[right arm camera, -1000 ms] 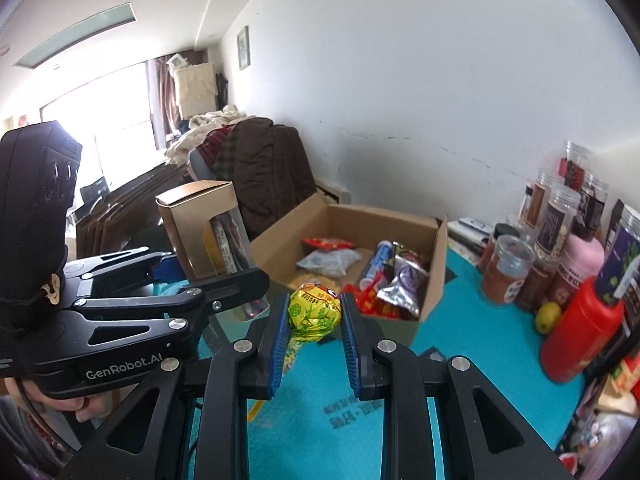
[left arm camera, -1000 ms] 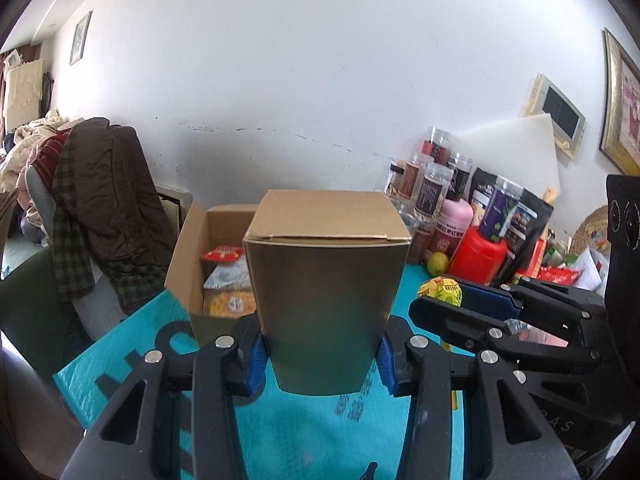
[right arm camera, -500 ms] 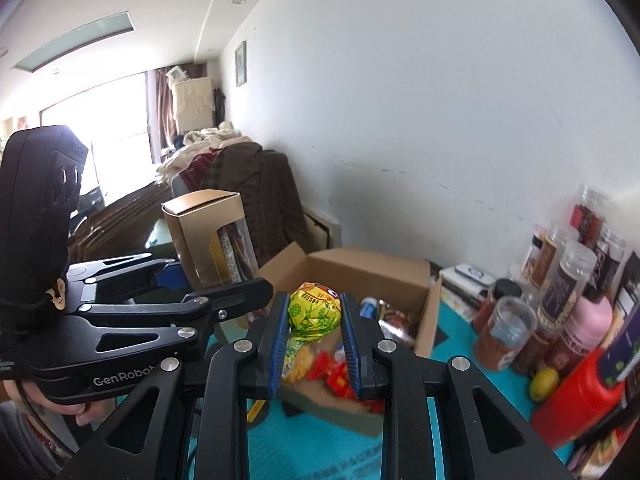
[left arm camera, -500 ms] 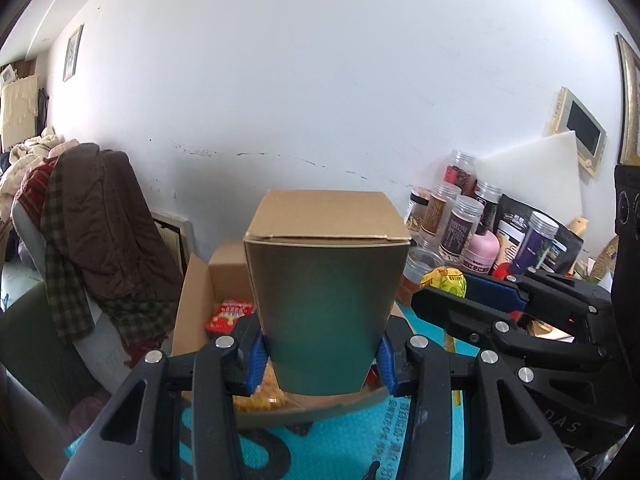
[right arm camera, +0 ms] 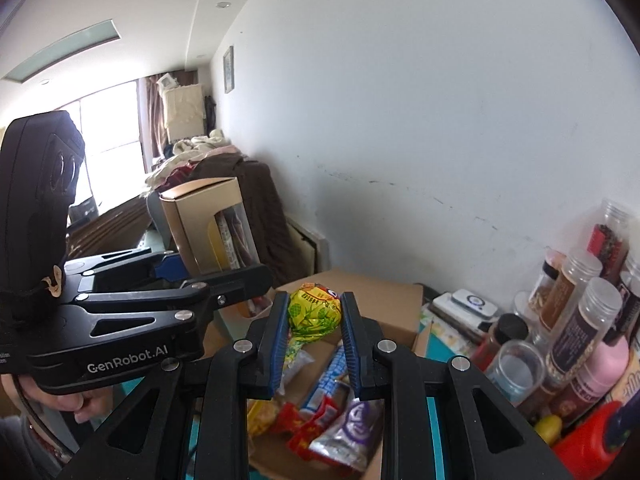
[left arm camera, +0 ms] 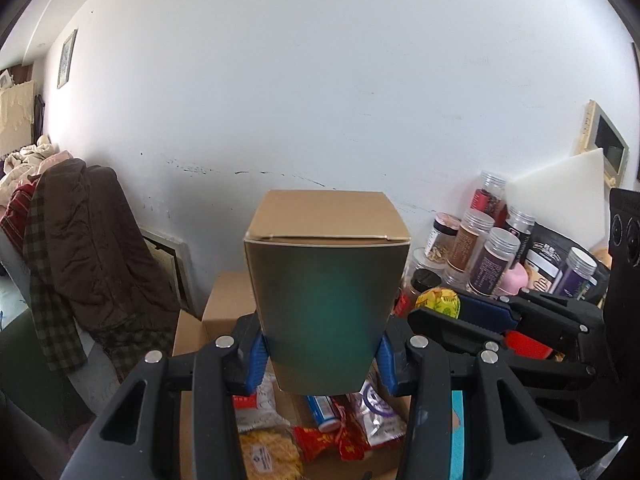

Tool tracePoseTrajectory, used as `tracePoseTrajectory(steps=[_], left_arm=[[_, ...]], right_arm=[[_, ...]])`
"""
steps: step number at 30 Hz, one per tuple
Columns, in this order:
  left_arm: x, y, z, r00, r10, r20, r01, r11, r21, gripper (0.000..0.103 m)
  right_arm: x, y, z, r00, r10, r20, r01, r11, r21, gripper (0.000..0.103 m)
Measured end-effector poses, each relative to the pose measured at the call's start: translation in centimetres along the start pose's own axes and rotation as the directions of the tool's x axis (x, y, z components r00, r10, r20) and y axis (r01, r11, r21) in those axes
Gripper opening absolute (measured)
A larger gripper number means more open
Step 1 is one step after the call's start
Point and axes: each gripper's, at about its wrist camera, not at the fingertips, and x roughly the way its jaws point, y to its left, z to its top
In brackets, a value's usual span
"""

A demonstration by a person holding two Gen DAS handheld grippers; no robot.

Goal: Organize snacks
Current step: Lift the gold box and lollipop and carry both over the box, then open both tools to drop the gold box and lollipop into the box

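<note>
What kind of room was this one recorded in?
Most likely a lived-in home room: clothes heaped over furniture, framed pictures on the wall, and spice jars crowded beside a cardboard box of snacks.

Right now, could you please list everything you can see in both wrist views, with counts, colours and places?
Tall kraft cardboard carton: one, brown, clear side window, clamped upright in the left gripper.
Round foil-wrapped sweet: one, yellow-green, between the right gripper's pads.
Open corrugated cardboard box: one, brown, on the table beneath both grippers.
Loose snack packets: several, red, silver-purple, yellow, blue, inside the box.
Clear lidded jars: several, dark contents, at the wall to the right.
Squeeze bottle: one, red, lower right.
Table mat: one, teal, under the box.
Draped coat: one, dark brown, left.
Left gripper: black, blue pads.
Right gripper: black, blue pads.
</note>
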Motion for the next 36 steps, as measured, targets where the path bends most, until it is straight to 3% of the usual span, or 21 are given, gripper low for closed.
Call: tracePoseTrajectory(steps=[6,17,24,30,36], left_arm=[[3.0,0.7,0.1,0.999,0.031,-0.023,-0.032,0.999,-0.015,0.044],[8.2,2.3,-2.0,0.986,0.092,-0.139,-0.094,0.996,-0.008,0.044],[11.1,2.8,-3.1,0.966,0.146,-0.213,-0.144,0.989,0.027,0.044],[13.4,3.4,-4.2,0.939,0.184,-0.292,-0.174,0.983,0.058,0.044],[14.5,3.9,-4.9,0.910,0.215,-0.355,-0.208,0.976,0.057,0.044]], right_arm=[[2.9,-1.4,-0.2,0.999,0.017,-0.030,-0.016,0.999,0.046,0.025],[6.4,-2.2,-1.4,0.994,0.003,-0.106,0.004,0.998,0.063,0.025],[9.1,-2.7,-2.6,0.982,-0.007,-0.191,0.022,0.997,0.075,0.025],[10.9,-2.5,-3.7,0.964,-0.044,-0.263,0.060,0.997,0.054,0.025],[11.2,-2.6,-4.0,0.954,-0.105,-0.283,0.114,0.993,0.018,0.025]])
